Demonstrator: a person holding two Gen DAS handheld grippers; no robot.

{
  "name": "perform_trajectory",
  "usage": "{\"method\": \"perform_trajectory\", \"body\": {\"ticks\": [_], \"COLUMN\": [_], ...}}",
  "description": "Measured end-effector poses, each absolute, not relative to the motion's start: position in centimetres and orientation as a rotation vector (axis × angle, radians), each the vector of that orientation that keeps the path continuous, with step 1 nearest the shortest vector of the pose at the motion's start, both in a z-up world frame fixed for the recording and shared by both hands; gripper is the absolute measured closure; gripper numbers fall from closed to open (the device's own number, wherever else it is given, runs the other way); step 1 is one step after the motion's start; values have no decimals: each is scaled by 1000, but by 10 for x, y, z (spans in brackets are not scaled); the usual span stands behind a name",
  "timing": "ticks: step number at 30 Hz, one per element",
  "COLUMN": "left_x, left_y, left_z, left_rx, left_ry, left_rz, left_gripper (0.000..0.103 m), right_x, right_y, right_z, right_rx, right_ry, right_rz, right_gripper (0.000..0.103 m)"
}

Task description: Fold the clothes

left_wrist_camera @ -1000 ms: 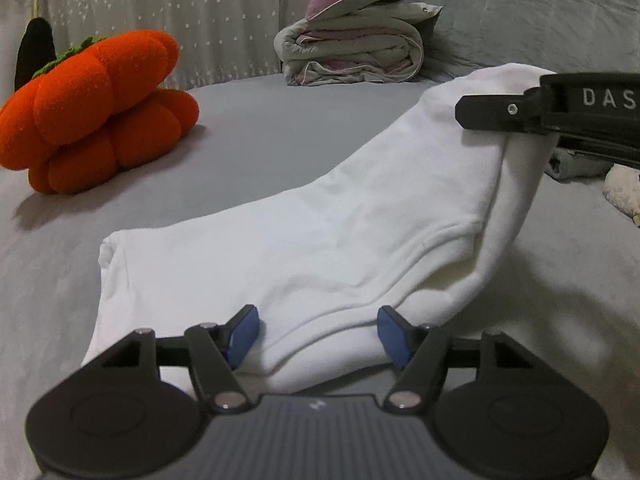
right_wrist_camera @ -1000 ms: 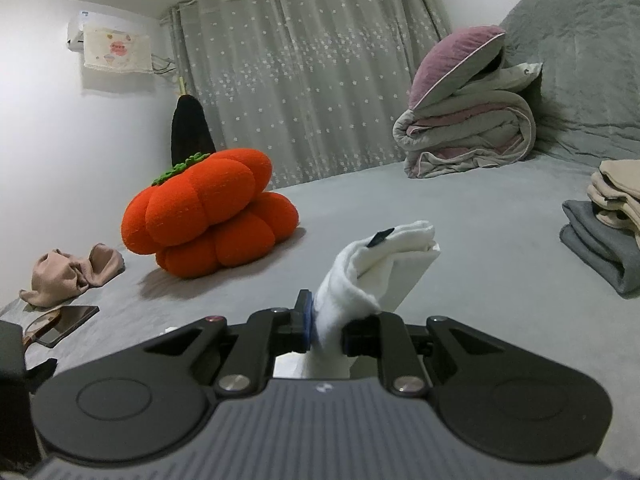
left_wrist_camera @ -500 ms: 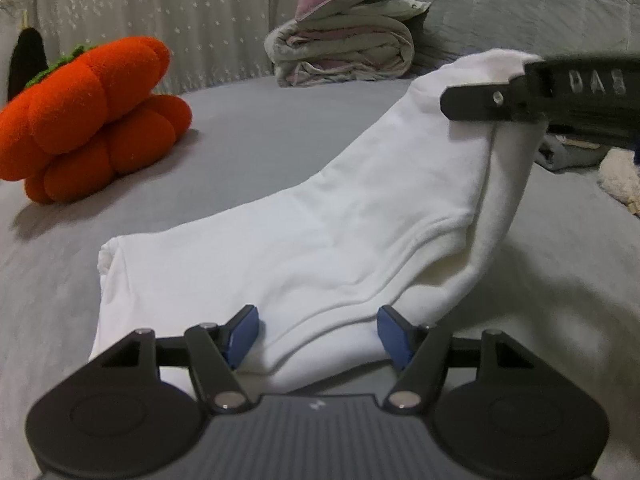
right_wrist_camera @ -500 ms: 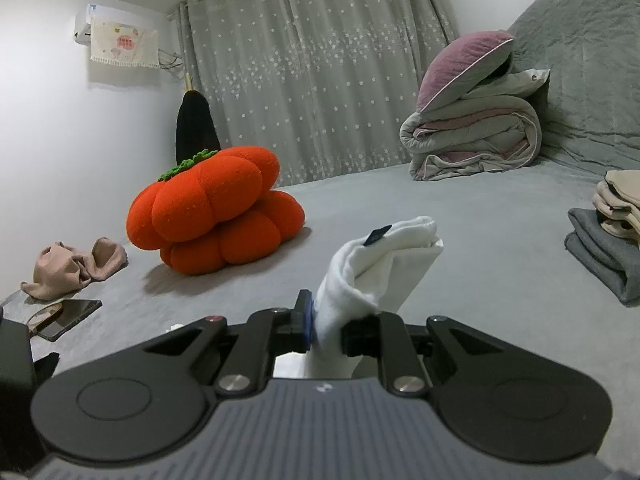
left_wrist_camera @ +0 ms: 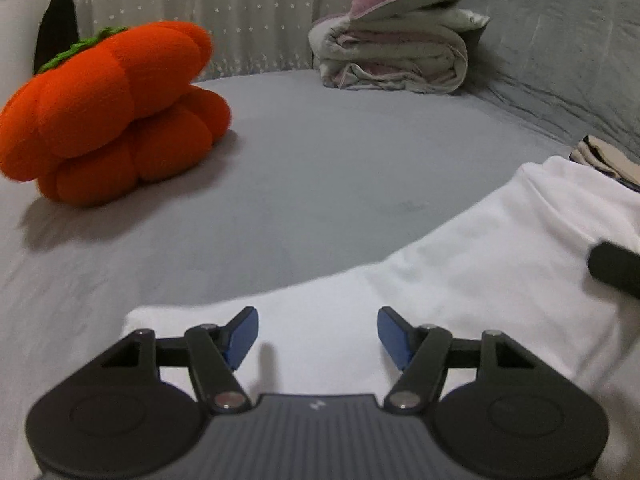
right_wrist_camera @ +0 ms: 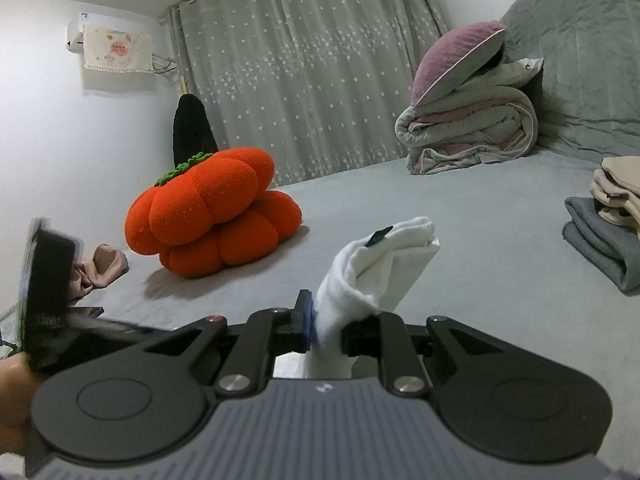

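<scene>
Right wrist: right gripper [right_wrist_camera: 325, 330] fingers clamped on white garment [right_wrist_camera: 376, 264]; left gripper [left_wrist_camera: 318, 334] fingers apart over it.

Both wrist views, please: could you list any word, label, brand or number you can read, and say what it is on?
No text reads clearly.
Small white logo mark on the left claw body: a symbol, not letters.
The same mark on the right claw body, which is shut on the white garment.
Dark tag on the garment: nothing legible.
Cloth cover on the wall unit: a red printed motif, too blurred to read.
</scene>
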State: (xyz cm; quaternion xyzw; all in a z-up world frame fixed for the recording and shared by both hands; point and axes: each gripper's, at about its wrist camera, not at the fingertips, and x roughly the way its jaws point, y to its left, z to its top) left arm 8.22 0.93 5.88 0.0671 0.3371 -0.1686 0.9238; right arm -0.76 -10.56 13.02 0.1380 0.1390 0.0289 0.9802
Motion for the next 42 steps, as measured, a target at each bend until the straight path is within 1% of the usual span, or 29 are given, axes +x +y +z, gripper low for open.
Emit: {"method": "perform_trajectory", "body": {"ticks": [4,7,11,16,22,25,30,35,42], "left_x": [108,116,120,130,129,116,87,78,23], "left_y": [-10,-15,-6,-8,1,4,-3,1,5], "left_z": [48,42,51,36,46,55,43,49,49], "left_rx": [202,225,151,157,141,152,239,242,348], "left_ry": [739,744,736,768,772,754,753,754,712], "left_rz": [-308,-291,-275,-266,-283,-325,-369,-382,-424], "left_gripper": [36,32,34,34,35,35,34,34,34], "right_x": [-6,-6,-5,-6,-7,-7,-7,-8,-6], "right_y": [-108,-109,-109,-109,-107,-109,-110,-108,-109], "right_z": [129,129,128,128,127,127,126,128,129], "right_rx": [275,272,269,279,258,257,257,248,258], "right_ry": [283,286,285,288,286,287,285,283,282], "right_rz": [62,65,67,67,66,63,63,64,63], "right_gripper": [85,85,85,85,85,85,85,85,85]}}
